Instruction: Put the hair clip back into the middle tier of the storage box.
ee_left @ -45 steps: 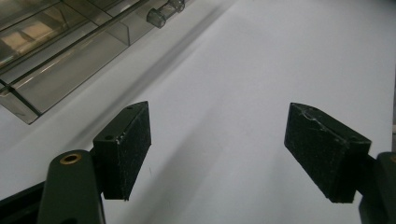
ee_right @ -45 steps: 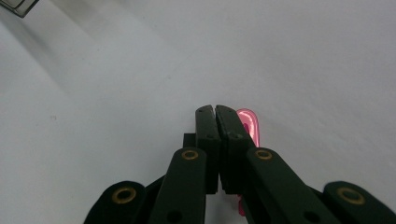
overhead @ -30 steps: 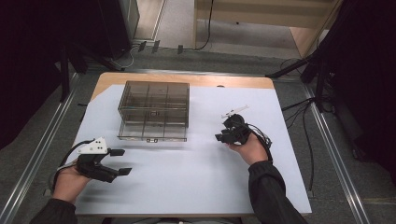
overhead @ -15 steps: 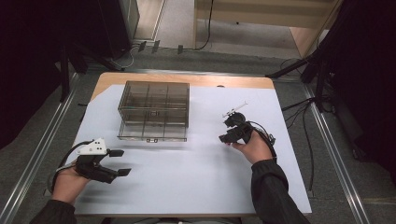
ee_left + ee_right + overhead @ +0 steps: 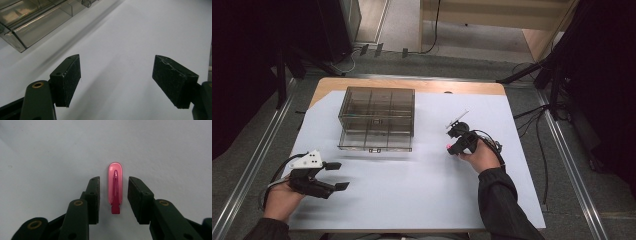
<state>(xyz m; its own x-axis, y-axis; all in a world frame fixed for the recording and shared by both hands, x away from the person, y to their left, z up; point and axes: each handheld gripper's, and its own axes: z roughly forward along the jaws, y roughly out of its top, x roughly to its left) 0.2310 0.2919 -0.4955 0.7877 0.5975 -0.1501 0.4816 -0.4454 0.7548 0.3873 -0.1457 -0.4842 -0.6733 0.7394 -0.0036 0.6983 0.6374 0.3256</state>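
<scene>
On the white sheet [image 5: 412, 190] right of the clear compartment box [image 5: 377, 119], my right gripper [image 5: 451, 146] has come lower and a little nearer to me than a second ago, when it sat higher beside the box's front right corner; half a second ago it was already most of the way here. Between its jaws lies the pink hair clip [image 5: 115, 187], flat on the sheet, rounded end pointing away, darker hinge end toward the camera. The jaws stand narrowly apart on either side of it with a sliver of sheet showing each side, so they are not clamped on it. From above the clip [image 5: 447, 145] is only a tiny pink dot at the gripper's tip, and I cannot make out its shape there. My left gripper [image 5: 339, 175] has hardly moved, low at the near left of the sheet, well apart from the box, its jaws wide apart over bare sheet [image 5: 130, 37]. Along its jaws, a corner of the box [image 5: 30, 25] is cut off at the top left, and its contents are too blurred to tell.
</scene>
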